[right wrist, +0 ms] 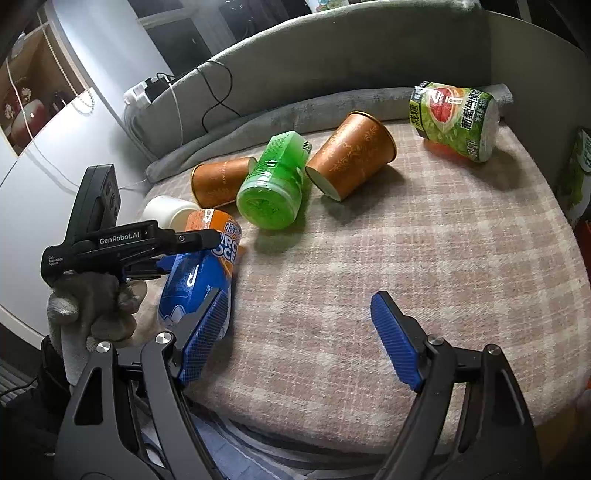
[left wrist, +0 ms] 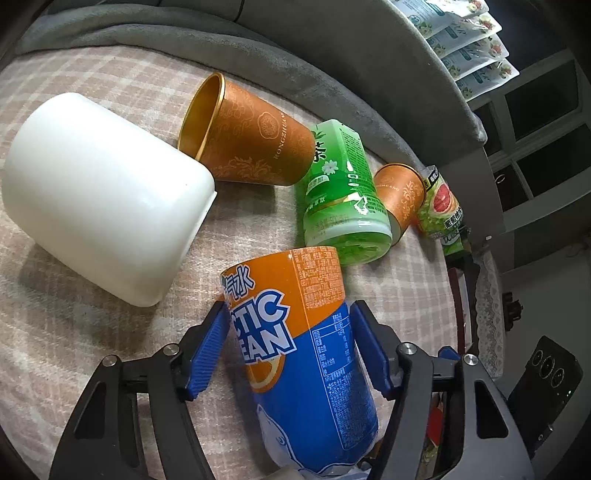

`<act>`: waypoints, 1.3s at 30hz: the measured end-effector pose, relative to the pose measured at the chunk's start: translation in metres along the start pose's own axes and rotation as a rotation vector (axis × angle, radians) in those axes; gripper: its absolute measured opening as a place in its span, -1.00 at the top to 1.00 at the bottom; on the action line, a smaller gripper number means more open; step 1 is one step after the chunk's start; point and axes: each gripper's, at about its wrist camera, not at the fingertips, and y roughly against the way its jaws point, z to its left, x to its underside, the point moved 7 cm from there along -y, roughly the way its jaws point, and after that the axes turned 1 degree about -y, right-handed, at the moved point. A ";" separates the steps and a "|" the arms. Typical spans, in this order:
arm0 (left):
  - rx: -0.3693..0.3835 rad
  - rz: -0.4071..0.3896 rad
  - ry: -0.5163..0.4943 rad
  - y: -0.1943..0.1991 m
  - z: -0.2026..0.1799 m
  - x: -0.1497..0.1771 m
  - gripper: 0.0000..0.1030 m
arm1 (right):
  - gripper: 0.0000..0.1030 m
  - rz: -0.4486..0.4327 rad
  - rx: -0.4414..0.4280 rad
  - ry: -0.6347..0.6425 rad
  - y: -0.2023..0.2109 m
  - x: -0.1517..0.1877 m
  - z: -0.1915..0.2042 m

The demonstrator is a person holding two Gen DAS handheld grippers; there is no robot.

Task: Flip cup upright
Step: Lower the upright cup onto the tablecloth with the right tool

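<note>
A round cushion (right wrist: pixel 406 236) covered in pale pink-and-cream checked fabric carries everything; a grey padded backrest (right wrist: pixel 332 51) curves behind it, with a folded grey blanket (left wrist: pixel 155 33) along the back edge. Cables and a white power strip (right wrist: pixel 138 94) hang over the backrest, and dark-paned windows (left wrist: pixel 539 110) show beyond.

The left gripper (left wrist: pixel 291 314) has its blue jaws clenched on the orange-and-blue cup (left wrist: pixel 303 350), which sits tilted near the cushion's front edge. The right gripper (right wrist: pixel 299 325) hovers with jaws released, holding nothing.

Behind lie a white cup (left wrist: pixel 99 195), a large orange patterned cup (left wrist: pixel 251 133) with its gold mouth open sideways, a green cup (left wrist: pixel 343 192), a smaller orange cup (left wrist: pixel 400 199) and a grapefruit-print cup (right wrist: pixel 456 120), all on their sides. Printed pouches (left wrist: pixel 465 40) hang in the background.
</note>
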 end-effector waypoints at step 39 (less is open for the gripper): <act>-0.171 -0.316 -0.320 0.050 -0.054 -0.004 -0.21 | -0.60 -0.110 0.167 -0.002 0.013 -0.010 -0.012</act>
